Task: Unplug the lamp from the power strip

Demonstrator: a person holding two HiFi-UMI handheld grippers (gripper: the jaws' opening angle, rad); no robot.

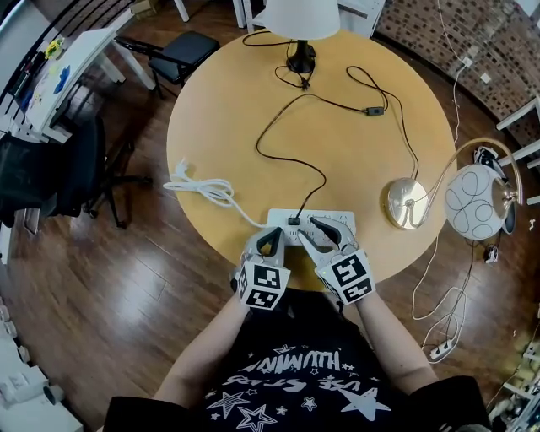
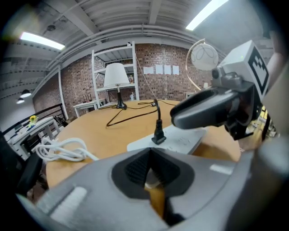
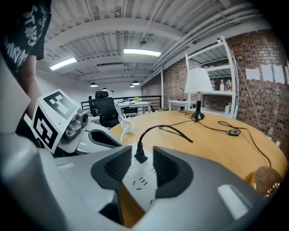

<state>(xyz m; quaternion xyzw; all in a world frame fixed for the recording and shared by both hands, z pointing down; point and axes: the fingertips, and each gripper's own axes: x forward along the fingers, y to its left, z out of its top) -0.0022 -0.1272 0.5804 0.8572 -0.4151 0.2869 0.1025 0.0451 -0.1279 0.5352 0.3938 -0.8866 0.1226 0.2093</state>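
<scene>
A white power strip (image 1: 333,221) lies at the near edge of the round wooden table (image 1: 219,110). A black plug (image 1: 293,221) stands in it. Its black cord (image 1: 278,118) runs back to a white-shaded lamp (image 1: 299,21) at the far side. My right gripper (image 1: 323,232) hovers over the strip with its jaws open. In the right gripper view the plug (image 3: 140,155) shows in the gap between the pads (image 3: 118,167), untouched. My left gripper (image 1: 270,243) rests just left of the plug with its jaws together and nothing in them; its own view shows the plug (image 2: 158,135) ahead.
A coiled white cable (image 1: 207,187) lies on the table's left part. A brass lamp base (image 1: 407,202) stands at the right edge, its globe (image 1: 475,201) hanging beyond the table. An inline switch (image 1: 373,110) sits on the cord. A black chair (image 1: 181,51) stands far left.
</scene>
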